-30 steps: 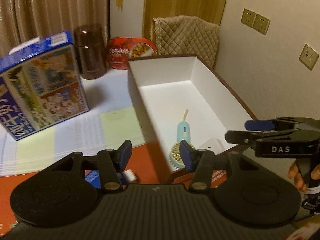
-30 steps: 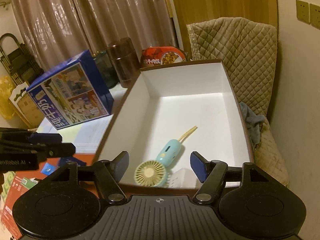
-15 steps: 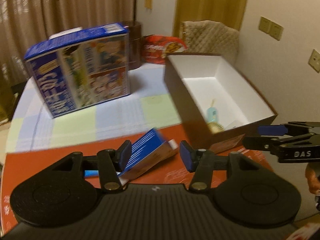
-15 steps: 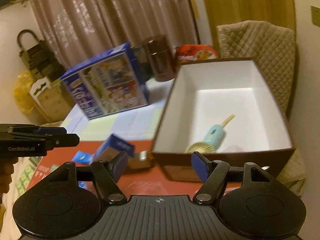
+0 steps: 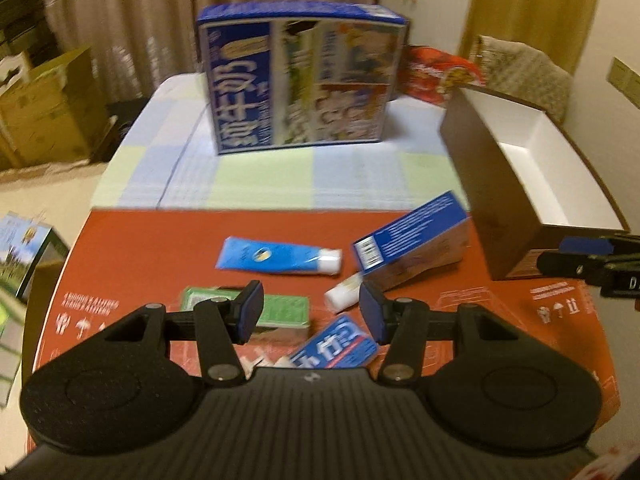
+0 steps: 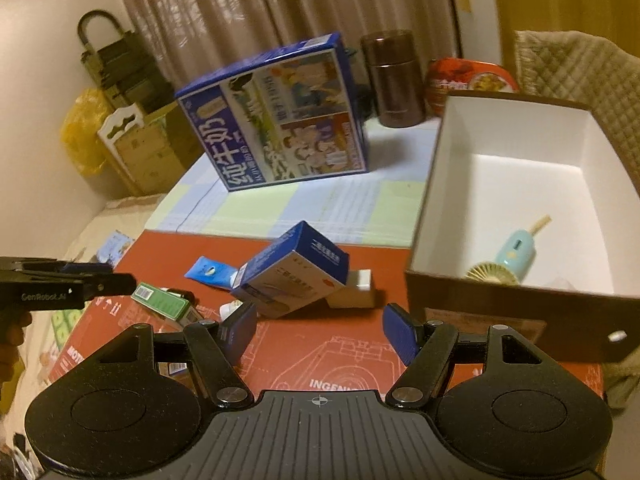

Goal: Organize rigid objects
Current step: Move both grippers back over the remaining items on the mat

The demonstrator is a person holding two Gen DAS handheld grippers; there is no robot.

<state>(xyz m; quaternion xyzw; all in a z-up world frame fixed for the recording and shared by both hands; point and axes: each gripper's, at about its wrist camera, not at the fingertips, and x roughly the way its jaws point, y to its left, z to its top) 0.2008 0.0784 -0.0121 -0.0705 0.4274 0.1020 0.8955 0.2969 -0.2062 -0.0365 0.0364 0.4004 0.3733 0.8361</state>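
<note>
A brown box with white inside (image 6: 516, 168) stands at the right and holds a small teal hand fan (image 6: 506, 258). On the red mat lie a blue tube (image 5: 276, 256), a tilted blue-and-tan carton (image 5: 416, 246), a green flat box (image 5: 280, 312), a white stick (image 5: 344, 294) and a blue packet (image 5: 336, 348). My left gripper (image 5: 311, 316) is open and empty, just above the green box and blue packet. My right gripper (image 6: 319, 334) is open and empty in front of the tilted carton (image 6: 292, 276).
A large blue milk carton box (image 5: 300, 80) stands on the checked cloth behind the mat. A brown canister (image 6: 396, 78) and a red food tub (image 6: 464, 80) stand at the back. Cardboard boxes (image 5: 44, 112) sit on the floor at left. A quilted chair (image 6: 576, 68) is behind the brown box.
Both grippers have pulled back and swung left, away from the brown box. The loose items on the red mat have come into view. Both grippers stay open.
</note>
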